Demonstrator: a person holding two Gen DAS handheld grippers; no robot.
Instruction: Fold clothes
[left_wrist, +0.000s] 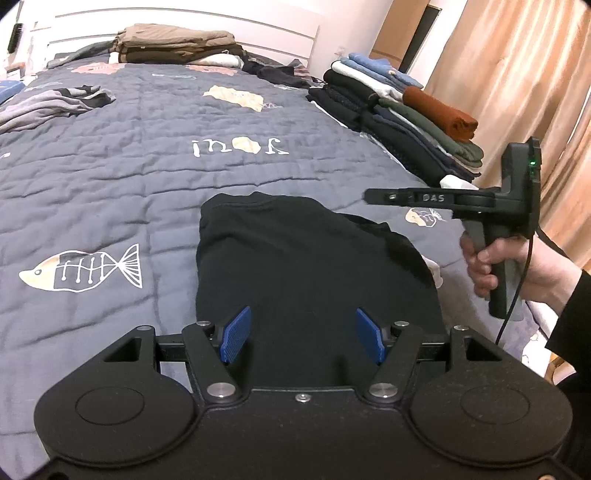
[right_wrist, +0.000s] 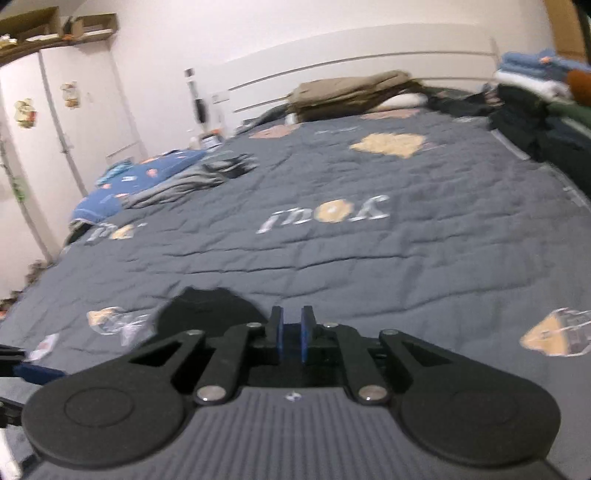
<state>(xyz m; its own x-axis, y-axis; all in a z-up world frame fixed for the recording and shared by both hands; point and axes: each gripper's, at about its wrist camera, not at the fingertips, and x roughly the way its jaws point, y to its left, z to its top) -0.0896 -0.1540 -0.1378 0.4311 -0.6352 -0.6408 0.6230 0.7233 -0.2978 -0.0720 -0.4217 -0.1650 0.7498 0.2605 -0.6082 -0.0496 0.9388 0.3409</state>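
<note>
Spread wide, the left gripper (left_wrist: 303, 338) is held empty over a black garment (left_wrist: 310, 266) lying bunched on the bed quilt (left_wrist: 147, 177). Nearly closed on nothing, the right gripper (right_wrist: 291, 338) is raised alongside. Several layers might be pinched together, spoiling the fold.

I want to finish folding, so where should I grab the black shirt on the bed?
Take the black shirt at its near hem edge, coming in low from the foot of the bed with the open left hand-held gripper. It lies flat, collar away, so the near edge is closest.
</note>
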